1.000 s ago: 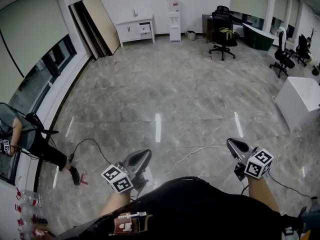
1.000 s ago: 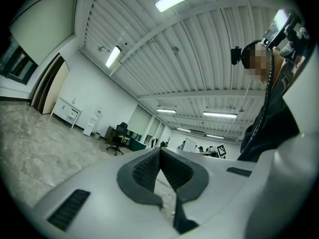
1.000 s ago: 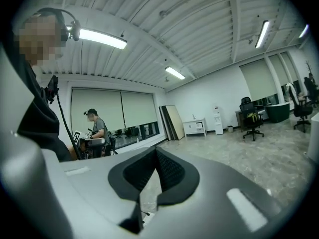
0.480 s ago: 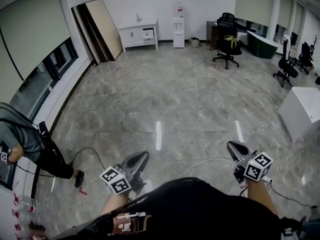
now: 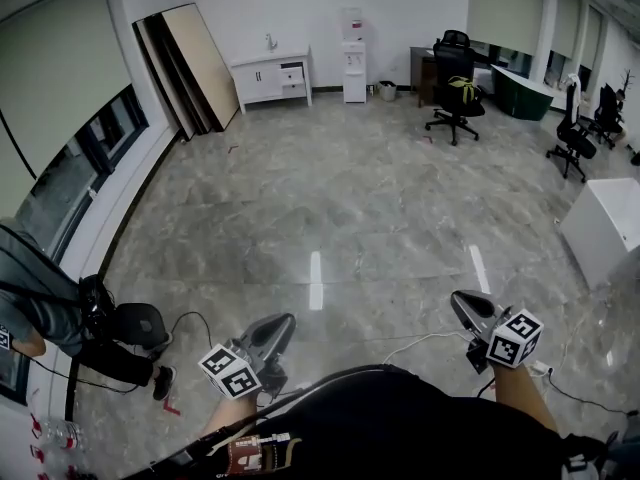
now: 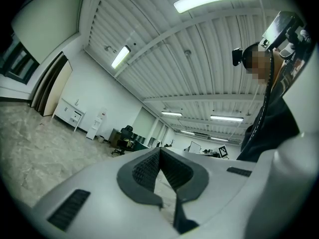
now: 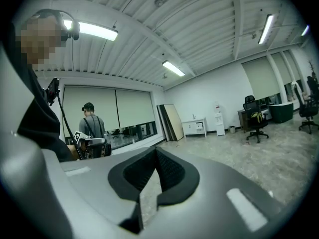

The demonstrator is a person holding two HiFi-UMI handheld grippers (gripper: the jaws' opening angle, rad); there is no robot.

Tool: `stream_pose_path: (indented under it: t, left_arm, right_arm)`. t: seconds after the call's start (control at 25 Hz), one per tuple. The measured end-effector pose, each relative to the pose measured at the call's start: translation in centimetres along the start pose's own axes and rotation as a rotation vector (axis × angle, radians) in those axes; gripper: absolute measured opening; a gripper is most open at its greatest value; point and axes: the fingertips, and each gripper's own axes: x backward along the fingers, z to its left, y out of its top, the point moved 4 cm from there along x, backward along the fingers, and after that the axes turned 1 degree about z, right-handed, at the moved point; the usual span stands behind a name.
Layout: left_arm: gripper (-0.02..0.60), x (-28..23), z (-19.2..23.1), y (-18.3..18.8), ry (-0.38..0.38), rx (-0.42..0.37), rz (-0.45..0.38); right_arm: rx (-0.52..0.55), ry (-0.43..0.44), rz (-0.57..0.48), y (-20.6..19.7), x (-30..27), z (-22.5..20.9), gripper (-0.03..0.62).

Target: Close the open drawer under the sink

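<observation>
Low in the frame, the left gripper [image 5: 281, 321] and right gripper [image 5: 459, 299] are both closed and empty, while the open drawer [image 5: 291, 75] sticks out of the white sink cabinet [image 5: 258, 80] far off, top centre-left.

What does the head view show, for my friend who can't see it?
The left gripper and right gripper, fingers shut and empty, point across a wide marble floor toward a far white sink cabinet with one drawer open. Office chairs stand at right.
</observation>
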Motion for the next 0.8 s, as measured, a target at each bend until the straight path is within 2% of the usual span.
stream_pose_path:
  t: [0.12, 0.28, 0.36, 0.48, 0.56, 0.64, 0.72, 0.8]
  left_arm:
    - [0.000, -1.9, 1.6, -1.1, 0.013, 0.001, 0.012]
    - [0.000, -5.4, 3.8, -0.7, 0.068, 0.016, 0.012]
    - [0.000, -8.5, 3.7, 0.5, 0.097, 0.011, -0.009]
    - [0.000, -15.2, 3.1, 0.7, 0.088, -0.010, -0.034]
    - [0.000, -17.3, 5.1, -0.1, 0.095, -0.027, -0.047]
    - [0.000, -17.3, 7.5, -0.1, 0.142, -0.041, -0.061]
    - [0.000, -19.0, 6.7, 0.4, 0.193, -0.036, -0.050]
    - [0.000, -23.5, 4.6, 1.2, 0.199, -0.035, -0.036]
  right_arm:
    - [-0.012, 0.008, 0.011, -0.7, -1.5, -2.9, 0.002]
    - [-0.044, 0.043, 0.004, 0.7, -4.5, -8.0, 0.002]
    - [-0.037, 0.078, 0.006, 2.6, -5.5, -11.1, 0.002]
    - [-0.010, 0.105, 0.010, 4.7, -5.6, -17.2, 0.002]
    - [0.021, 0.117, 0.000, 4.0, -7.8, -20.3, 0.002]
    - [0.037, 0.167, -0.013, 3.7, -11.7, -22.0, 0.002]
    - [0.026, 0.220, -0.009, 5.0, -12.8, -24.0, 0.002]
    - [0.019, 0.229, 0.000, 7.6, -11.2, -27.6, 0.002]
